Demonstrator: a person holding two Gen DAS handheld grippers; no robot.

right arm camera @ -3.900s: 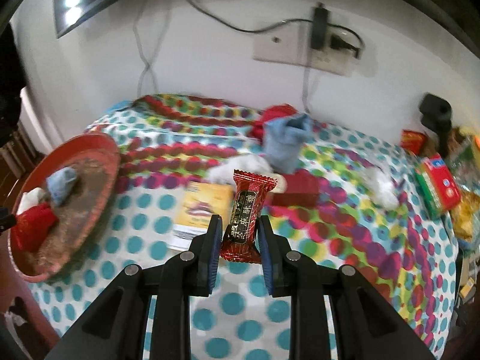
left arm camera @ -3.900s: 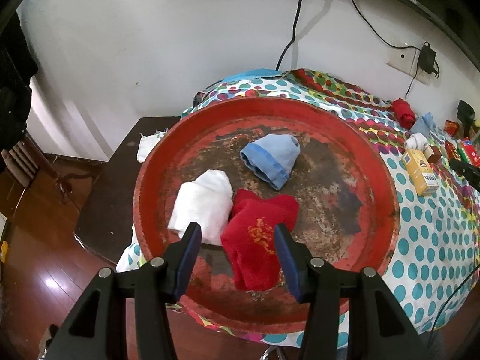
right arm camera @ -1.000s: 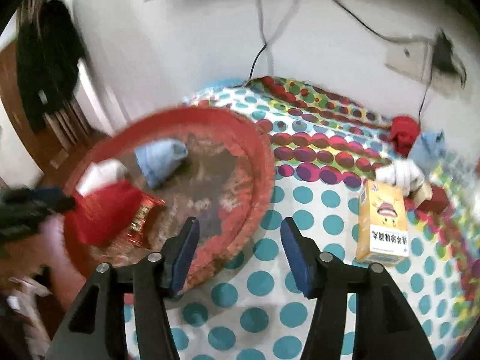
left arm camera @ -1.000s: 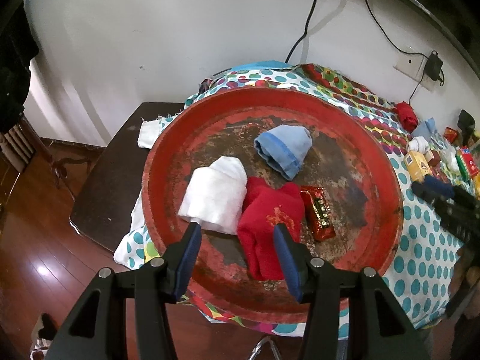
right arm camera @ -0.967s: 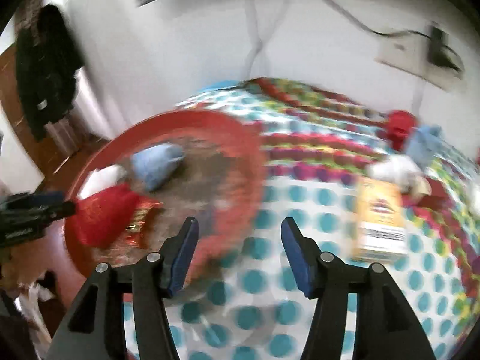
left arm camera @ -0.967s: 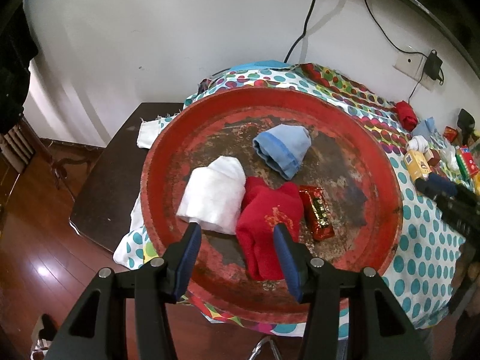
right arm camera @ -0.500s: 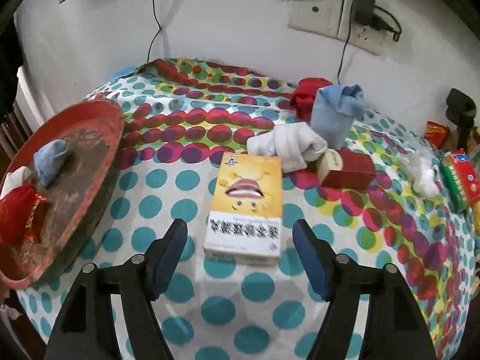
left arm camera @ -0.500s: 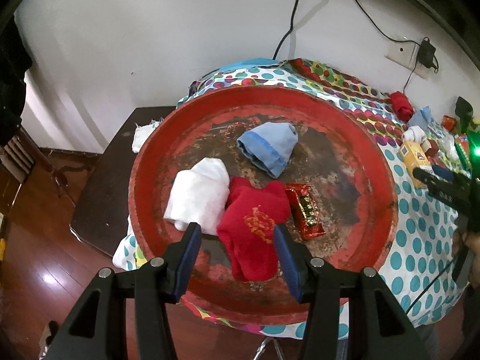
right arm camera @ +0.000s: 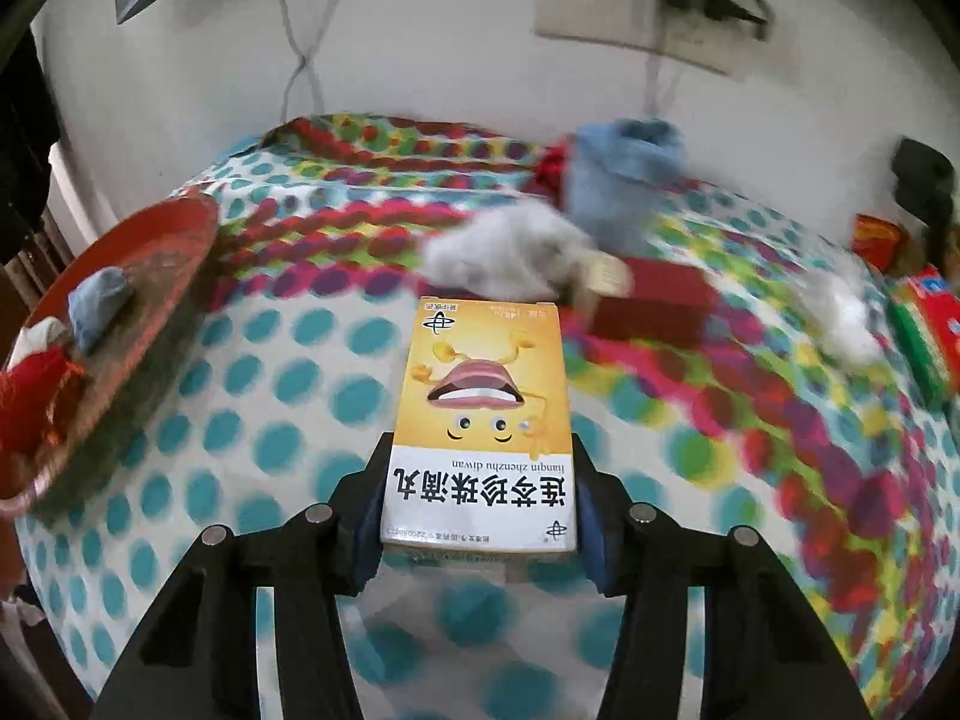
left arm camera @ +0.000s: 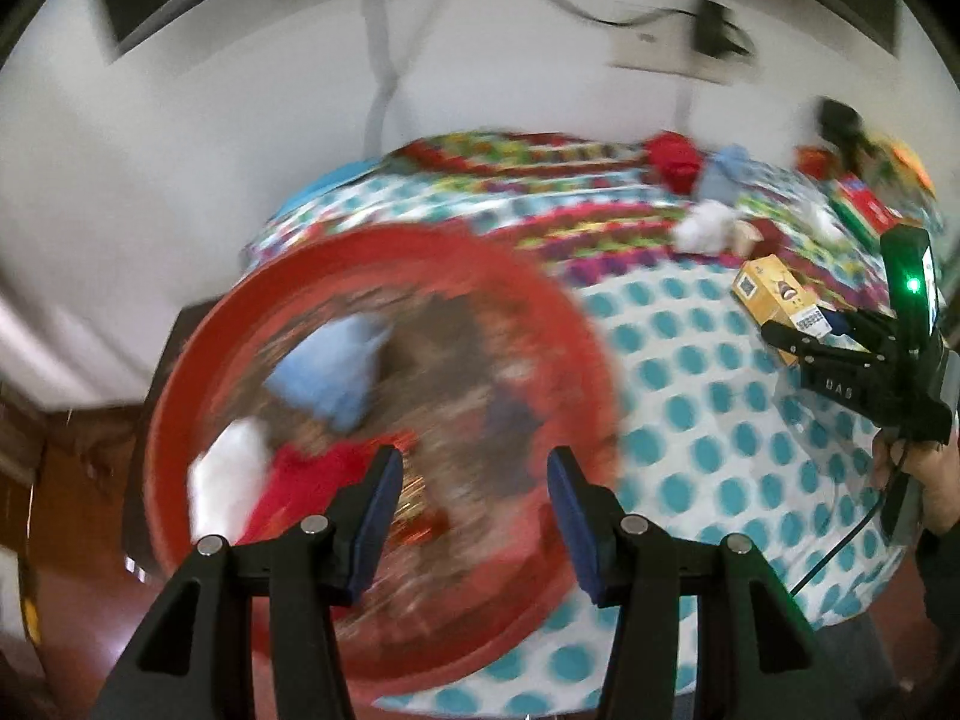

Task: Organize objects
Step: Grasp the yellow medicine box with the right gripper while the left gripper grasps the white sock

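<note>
A: Okay, right gripper (right arm camera: 480, 498) first?

B: Fingers (right arm camera: 367, 516) closing on the yellow box (right arm camera: 480, 420), one each side of its near end. Pads look like they touch the box sides. The box lies flat on the spotted cloth (right arm camera: 288, 396), about mid table, cartoon face up.

A: Left gripper (left arm camera: 474, 516)?

B: Fingers (left arm camera: 375, 504) spread wide, nothing between them. It hangs over the red tray (left arm camera: 564, 312) at the table's left edge. That view is blurred.

A: Tray contents?

B: Blue cloth (left arm camera: 336, 372), white cloth (left arm camera: 228, 474), red cloth (left arm camera: 300, 480), something shiny red beside it, too smeared to name.

A: Rest of the table?

B: Toward the far edge just past the yellow box: a white bundle (right arm camera: 504, 258), a blue bundle (right arm camera: 624, 174), a dark red box (right arm camera: 654, 300). Right edge has a red and green packet (right arm camera: 927, 324). A wall socket (right arm camera: 636, 18) with a plug sits above the far edge.

A: Person?

B: A hand (left arm camera: 924, 480) on the right gripper's handle, seen at the right of the left view.
</note>
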